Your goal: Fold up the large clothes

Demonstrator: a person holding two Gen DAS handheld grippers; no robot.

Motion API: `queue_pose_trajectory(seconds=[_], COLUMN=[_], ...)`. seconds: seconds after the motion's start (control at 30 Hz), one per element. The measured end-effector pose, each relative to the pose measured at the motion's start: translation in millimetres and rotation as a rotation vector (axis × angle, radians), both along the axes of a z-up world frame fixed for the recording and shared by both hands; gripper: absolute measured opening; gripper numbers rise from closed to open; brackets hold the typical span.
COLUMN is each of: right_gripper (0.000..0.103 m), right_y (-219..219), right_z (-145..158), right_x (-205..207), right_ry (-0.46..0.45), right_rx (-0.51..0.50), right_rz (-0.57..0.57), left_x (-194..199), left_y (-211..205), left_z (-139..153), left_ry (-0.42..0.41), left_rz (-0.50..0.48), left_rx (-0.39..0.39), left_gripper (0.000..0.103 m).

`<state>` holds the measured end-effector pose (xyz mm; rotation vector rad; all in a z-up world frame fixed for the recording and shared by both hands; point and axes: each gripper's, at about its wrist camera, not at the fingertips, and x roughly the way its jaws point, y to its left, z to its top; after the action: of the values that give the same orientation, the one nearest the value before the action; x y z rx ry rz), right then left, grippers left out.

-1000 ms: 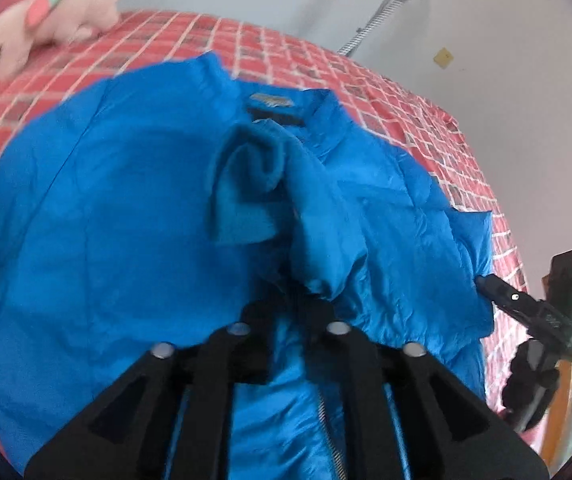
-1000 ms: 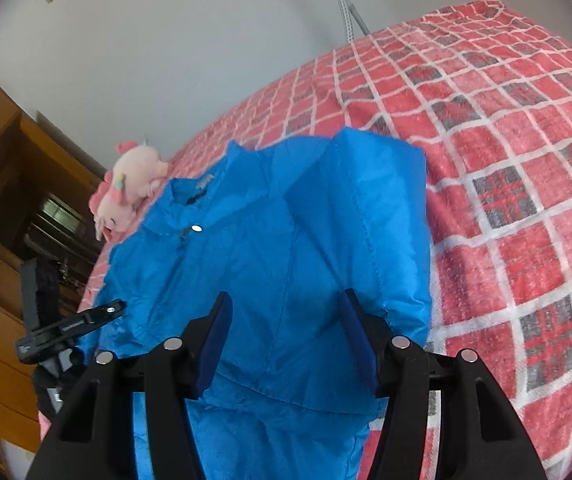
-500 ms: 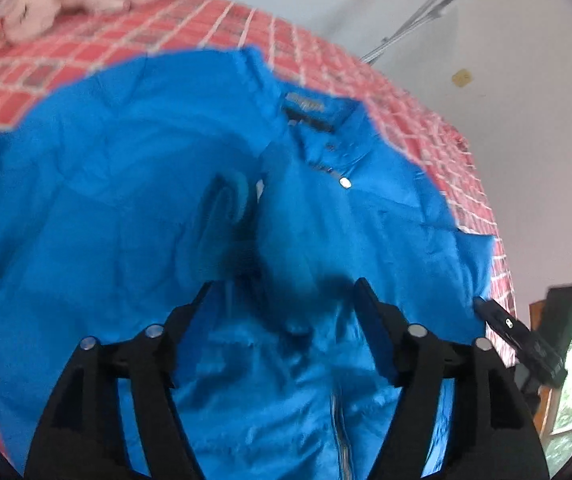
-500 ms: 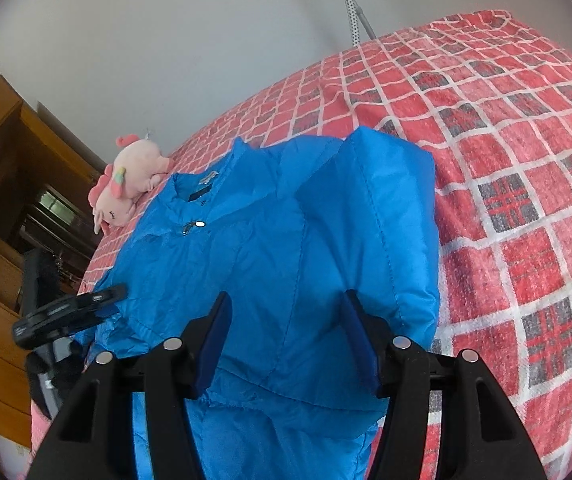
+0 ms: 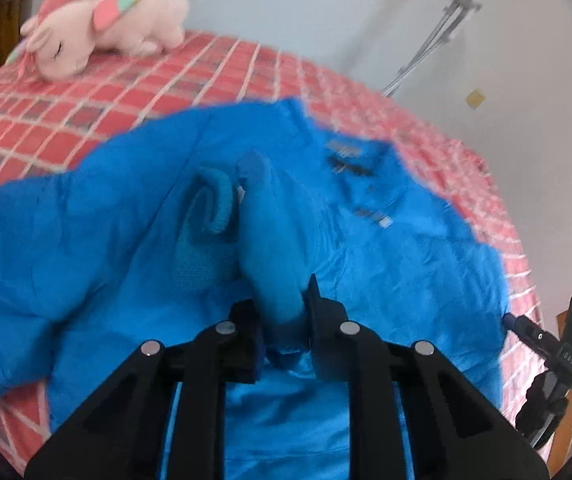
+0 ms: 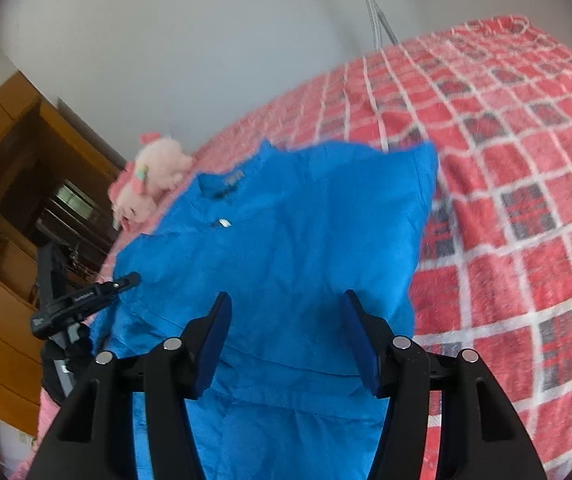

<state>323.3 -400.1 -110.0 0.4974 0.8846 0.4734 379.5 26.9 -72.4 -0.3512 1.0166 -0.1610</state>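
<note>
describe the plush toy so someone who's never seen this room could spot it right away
Find the bed with the red checked blanket. At its far edge by the white wall, beyond the blue jacket, lies the plush toy. It is the only pale pink, fluffy thing there.

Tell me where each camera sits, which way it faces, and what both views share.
Left wrist: rides the left gripper, looking along its fingers over the blue jacket toward the wall; the gripper is shut on the sleeve.
Right wrist: rides the right gripper, open above the jacket, facing the wooden cabinet and wall.
Shared: the jacket, the red plaid blanket and the pink plush toy.
</note>
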Motion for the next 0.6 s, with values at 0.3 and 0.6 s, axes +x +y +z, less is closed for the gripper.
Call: queue_pose_trajectory(seconds=[0.3,0.6], right_gripper=[0.057,0.057], right_y=[22.8,31.6], right_z=[-14.3,27.5], right_x=[3.0,3.1], right_ry=[0.023,0.021], right_rx=[-0.156,-0.266], right_rz=[0.014,-0.062], left_x=[1.2,-27.5], left_y=[3.2,12.5], left_z=[-21.2,40.0], left_ry=[0.043,-0.117], left_rz=[-0.038,0.014], left_rx=[0.038,0.179], left_gripper=[0.027,0.033])
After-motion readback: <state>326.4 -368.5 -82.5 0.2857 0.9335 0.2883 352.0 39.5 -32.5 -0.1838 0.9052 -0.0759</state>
